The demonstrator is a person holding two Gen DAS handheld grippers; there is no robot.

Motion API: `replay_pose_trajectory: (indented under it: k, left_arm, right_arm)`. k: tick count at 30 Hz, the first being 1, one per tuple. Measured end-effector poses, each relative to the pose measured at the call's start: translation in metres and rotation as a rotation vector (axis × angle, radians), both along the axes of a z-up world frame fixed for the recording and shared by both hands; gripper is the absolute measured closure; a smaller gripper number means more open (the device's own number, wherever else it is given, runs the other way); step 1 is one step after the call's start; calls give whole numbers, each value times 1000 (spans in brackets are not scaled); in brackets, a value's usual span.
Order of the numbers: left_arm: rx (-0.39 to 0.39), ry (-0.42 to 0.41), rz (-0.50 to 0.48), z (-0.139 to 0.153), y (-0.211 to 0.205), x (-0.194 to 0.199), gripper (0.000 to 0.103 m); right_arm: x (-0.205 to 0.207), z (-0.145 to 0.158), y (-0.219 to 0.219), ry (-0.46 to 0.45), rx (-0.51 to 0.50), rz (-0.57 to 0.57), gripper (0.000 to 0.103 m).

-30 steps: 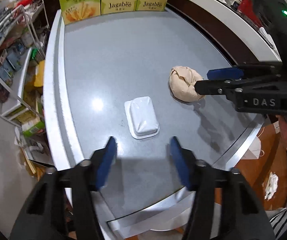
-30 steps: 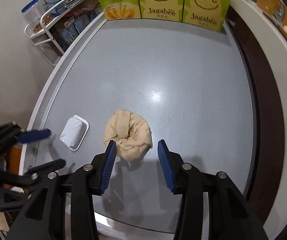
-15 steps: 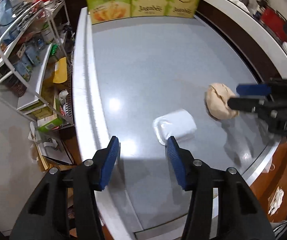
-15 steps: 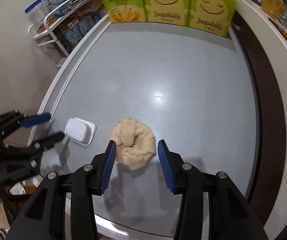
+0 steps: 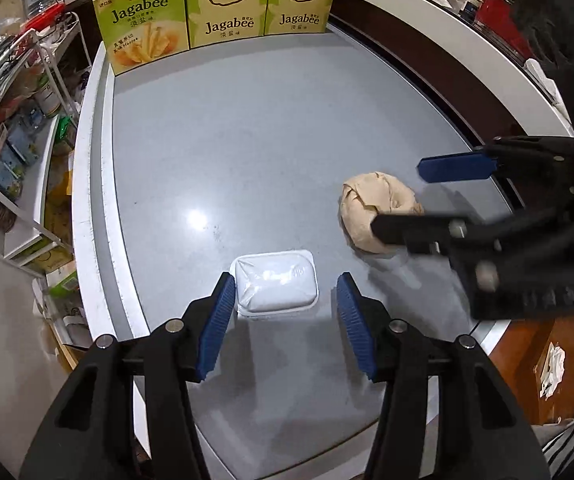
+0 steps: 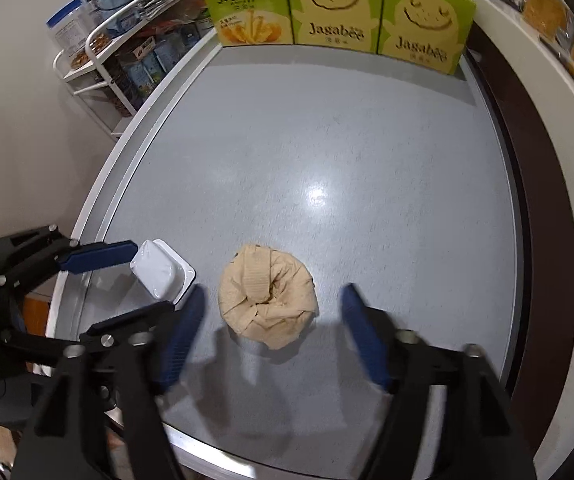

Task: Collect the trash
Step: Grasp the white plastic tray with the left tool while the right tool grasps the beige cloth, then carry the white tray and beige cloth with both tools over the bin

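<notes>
A white plastic tub (image 5: 275, 282) lies upside down on the grey table (image 5: 247, 140) near its front edge. My left gripper (image 5: 285, 312) hovers over it, its jaws opening slightly. The tub sits between the blue pads (image 5: 215, 320), and the right pad stands clear of it. To the tub's right lies a crumpled tan paper ball (image 6: 267, 300). My right gripper (image 6: 273, 320) straddles the ball, its jaws opening and blurred, with neither pad touching it. In the left wrist view, the right gripper (image 5: 397, 198) reaches in from the right, around the ball (image 5: 375, 204). The right wrist view shows the left gripper (image 6: 155, 276) around the tub (image 6: 159, 270).
Three green Jagabee boxes (image 5: 227, 8) stand in a row along the table's far edge. A raised white rim (image 5: 87, 200) borders the left side, and a dark strip with a white counter runs along the right. A wire rack of goods (image 5: 15, 120) stands off to the left.
The left gripper swung off to the left and came back, so the tub now lies between its pads. The right gripper's jaws have spread much wider around the paper ball.
</notes>
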State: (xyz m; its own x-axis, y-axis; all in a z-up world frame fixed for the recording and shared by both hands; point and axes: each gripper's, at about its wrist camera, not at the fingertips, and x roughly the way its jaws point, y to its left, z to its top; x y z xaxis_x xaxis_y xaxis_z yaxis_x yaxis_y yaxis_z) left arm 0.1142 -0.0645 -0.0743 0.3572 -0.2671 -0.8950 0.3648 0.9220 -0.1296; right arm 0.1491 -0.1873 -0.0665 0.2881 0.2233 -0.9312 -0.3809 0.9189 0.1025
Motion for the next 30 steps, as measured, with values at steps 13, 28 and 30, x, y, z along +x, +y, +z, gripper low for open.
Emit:
replay_pose_trajectory:
  k: [13, 28, 30]
  left_arm:
    - [27, -6, -23, -9, -1, 2, 55]
    - [-11, -63, 10, 22, 12, -12, 56]
    - [-26, -72, 22, 29, 16, -17, 56]
  right_arm:
    - [6, -19, 8, 37, -48, 77, 53]
    - [-11, 12, -15, -9, 30, 11, 53]
    - [-14, 20, -21, -17, 48, 1, 53]
